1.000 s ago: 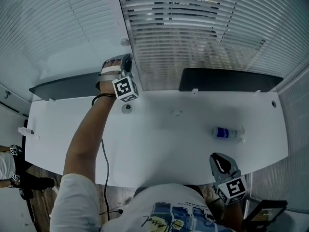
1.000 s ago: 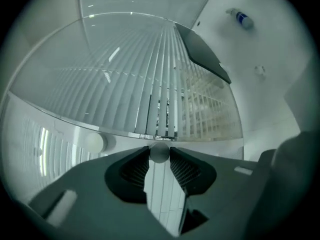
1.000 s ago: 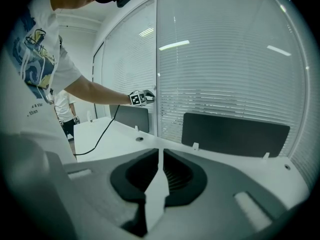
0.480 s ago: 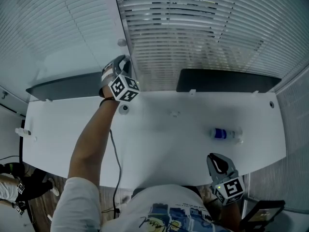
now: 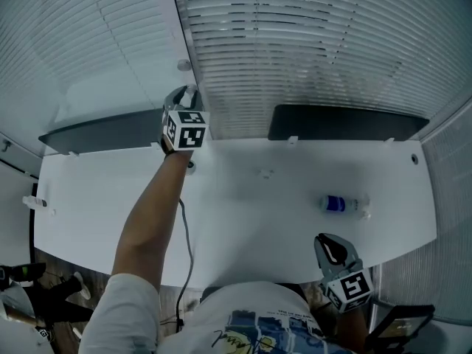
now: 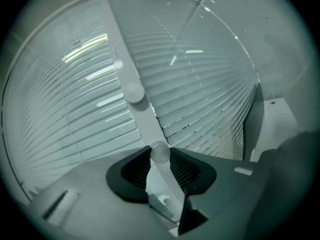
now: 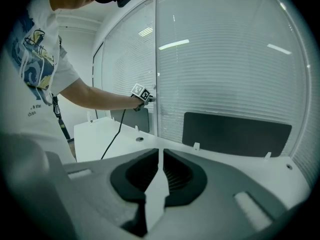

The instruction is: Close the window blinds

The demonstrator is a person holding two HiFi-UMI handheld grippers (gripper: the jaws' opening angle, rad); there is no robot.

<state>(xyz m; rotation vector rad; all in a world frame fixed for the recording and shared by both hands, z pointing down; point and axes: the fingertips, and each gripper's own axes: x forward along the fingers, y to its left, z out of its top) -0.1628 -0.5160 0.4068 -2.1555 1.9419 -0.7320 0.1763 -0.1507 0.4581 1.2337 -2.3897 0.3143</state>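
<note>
The slatted blinds (image 5: 310,50) hang behind glass on both sides of a white window post (image 5: 184,43). On that post sit two round knobs. The upper knob (image 6: 133,92) is free. My left gripper (image 5: 189,93) reaches over the desk to the post, and its ribbed pads (image 6: 134,168) press on the lower knob (image 6: 160,150) from both sides; its jaws have been easing inward. In the right gripper view the left gripper (image 7: 149,98) shows far off at the post. My right gripper (image 5: 330,248) rests low at the desk's near edge, shut and holding nothing.
A white desk (image 5: 243,220) stands against the window. Two dark panels (image 5: 346,122) (image 5: 103,131) stand upright along its back edge. A small bottle (image 5: 341,203) lies at the desk's right. A cable (image 5: 186,234) trails from the left arm over the near edge.
My left gripper has twisted on the knob, its marker cube turning to face the camera. The right pane's slats show fewer dark gaps than before. The right gripper has barely moved.
</note>
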